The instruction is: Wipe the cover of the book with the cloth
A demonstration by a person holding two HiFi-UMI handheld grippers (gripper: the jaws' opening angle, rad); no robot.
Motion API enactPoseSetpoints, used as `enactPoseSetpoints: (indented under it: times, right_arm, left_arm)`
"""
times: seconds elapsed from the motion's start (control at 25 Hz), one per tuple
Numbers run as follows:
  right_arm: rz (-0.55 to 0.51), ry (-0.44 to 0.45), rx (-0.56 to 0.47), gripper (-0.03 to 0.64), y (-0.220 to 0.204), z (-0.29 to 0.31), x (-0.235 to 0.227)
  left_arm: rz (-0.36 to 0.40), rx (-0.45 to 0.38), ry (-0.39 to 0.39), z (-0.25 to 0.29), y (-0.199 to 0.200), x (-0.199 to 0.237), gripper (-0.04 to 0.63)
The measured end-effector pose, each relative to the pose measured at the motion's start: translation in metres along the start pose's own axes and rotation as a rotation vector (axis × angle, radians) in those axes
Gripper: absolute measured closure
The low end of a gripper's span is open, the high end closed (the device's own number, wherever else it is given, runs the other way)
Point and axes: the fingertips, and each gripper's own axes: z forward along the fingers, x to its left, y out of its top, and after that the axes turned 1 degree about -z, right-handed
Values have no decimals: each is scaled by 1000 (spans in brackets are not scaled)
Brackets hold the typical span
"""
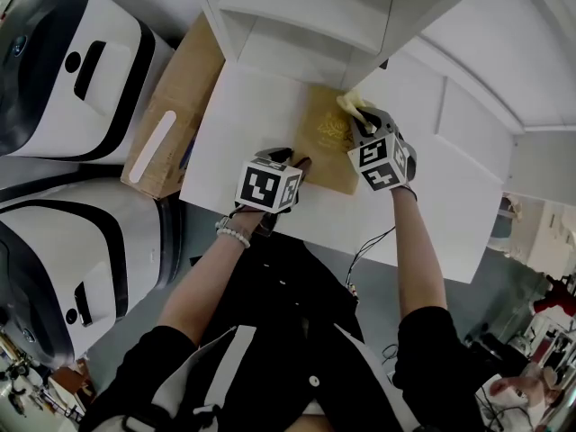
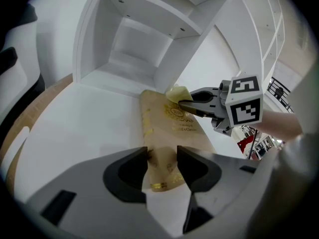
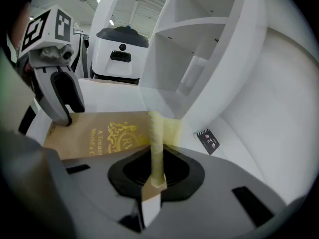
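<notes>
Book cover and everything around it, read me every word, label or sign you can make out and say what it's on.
"A Treas": gold print on the book cover, rest hidden.
"World's C": next line on that cover, rest hidden.
Gold crest on the cover: letters too blurred to read.
Small black notepad: print too small to read.
Marker cube: pattern only, no words.

the left hand-held gripper [image 1: 290, 160] hides the near end of the book [image 1: 328, 142]; the notepad [image 3: 208, 140] is illegible.
</notes>
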Motion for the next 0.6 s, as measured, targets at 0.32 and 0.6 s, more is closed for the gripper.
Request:
enactPoseSetpoints:
  times: [0.32, 0.6]
  right_arm:
    - [1, 103, -49, 578, 1, -17, 35]
    - [-23, 164, -79, 578, -4, -38, 67]
  left_arm:
    - [0, 1, 6, 0, 0, 0, 408]
    - [-2, 0, 1, 0, 0, 0, 408]
